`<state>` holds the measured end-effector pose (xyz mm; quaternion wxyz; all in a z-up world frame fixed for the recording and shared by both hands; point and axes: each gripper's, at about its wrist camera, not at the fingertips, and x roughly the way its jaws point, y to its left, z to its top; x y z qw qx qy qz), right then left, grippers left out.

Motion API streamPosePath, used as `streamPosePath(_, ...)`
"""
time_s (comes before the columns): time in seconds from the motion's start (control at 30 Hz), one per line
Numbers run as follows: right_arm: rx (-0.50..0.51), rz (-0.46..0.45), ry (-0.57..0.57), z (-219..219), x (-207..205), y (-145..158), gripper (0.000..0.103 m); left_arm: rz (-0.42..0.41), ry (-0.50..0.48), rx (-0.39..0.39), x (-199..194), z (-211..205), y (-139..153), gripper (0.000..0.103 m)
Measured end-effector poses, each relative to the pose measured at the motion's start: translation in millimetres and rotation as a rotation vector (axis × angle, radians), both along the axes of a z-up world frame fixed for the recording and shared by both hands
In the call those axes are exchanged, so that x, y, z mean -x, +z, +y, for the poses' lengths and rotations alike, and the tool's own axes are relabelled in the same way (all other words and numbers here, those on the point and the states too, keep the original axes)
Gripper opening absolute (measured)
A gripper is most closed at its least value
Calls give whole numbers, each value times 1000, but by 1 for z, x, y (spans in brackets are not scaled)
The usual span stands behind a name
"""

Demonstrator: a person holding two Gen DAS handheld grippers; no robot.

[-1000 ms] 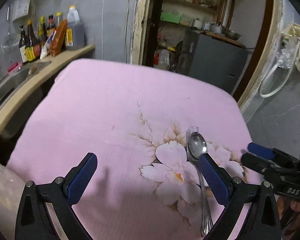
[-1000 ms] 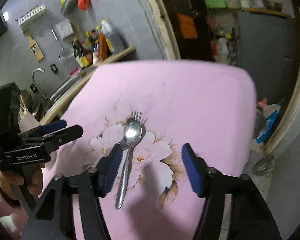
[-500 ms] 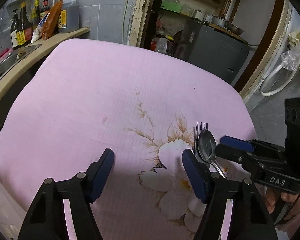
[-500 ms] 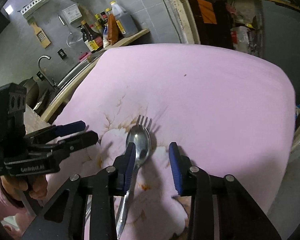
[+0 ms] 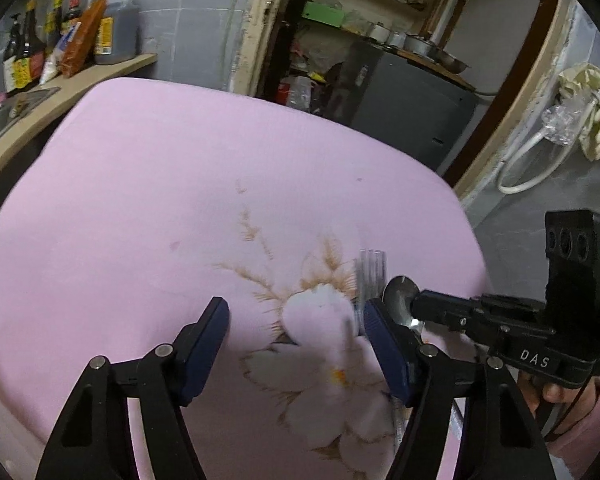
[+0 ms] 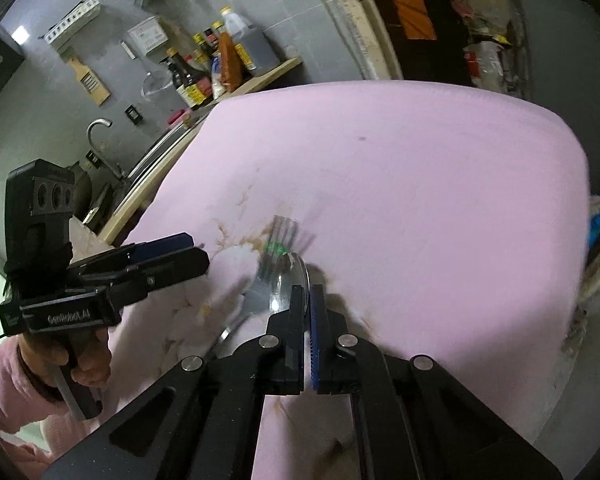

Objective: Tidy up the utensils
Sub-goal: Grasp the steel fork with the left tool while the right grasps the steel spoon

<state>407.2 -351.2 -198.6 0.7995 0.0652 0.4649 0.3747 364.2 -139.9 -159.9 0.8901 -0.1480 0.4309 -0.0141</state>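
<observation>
A steel spoon and a steel fork lie close together on a pink flowered cloth. My right gripper is shut on the spoon's bowl, with the spoon tilted on edge; it also shows in the left wrist view, clamping the spoon. The fork is blurred just left of it. My left gripper is open and empty over the white flower print, its right finger next to the fork. It also shows in the right wrist view.
A wooden counter with sauce bottles and a sink runs along the table's left side. A dark cabinet and shelves stand behind the table. The cloth's right edge drops off to the floor.
My right gripper has closed from open onto the spoon's bowl and tipped it up. My left gripper has narrowed somewhat and moved nearer to the fork. The fork looks blurred, shifting slightly.
</observation>
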Motion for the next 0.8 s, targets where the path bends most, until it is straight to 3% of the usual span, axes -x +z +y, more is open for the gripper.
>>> streamPosePath(0.3,22,5,-89,-40,4,1,2,12,-115,47,-26,-20,-12,48)
streamPosePath(0.5,16,22,-93,-48,2,-1,3,16,-207,14,-40,-38,-13,34)
streamPosePath(0.6,1,48,-73,-49,-3,-3,4,31,-232,46,-50,-37,-13,27)
streamPosePath(0.67,-4,54,-46,-46,-5,-4,9,43,-245,65,-56,-35,-13,20)
streamPosePath(0.8,-10,60,29,-41,-13,-2,23,57,-268,104,-61,-30,-13,19)
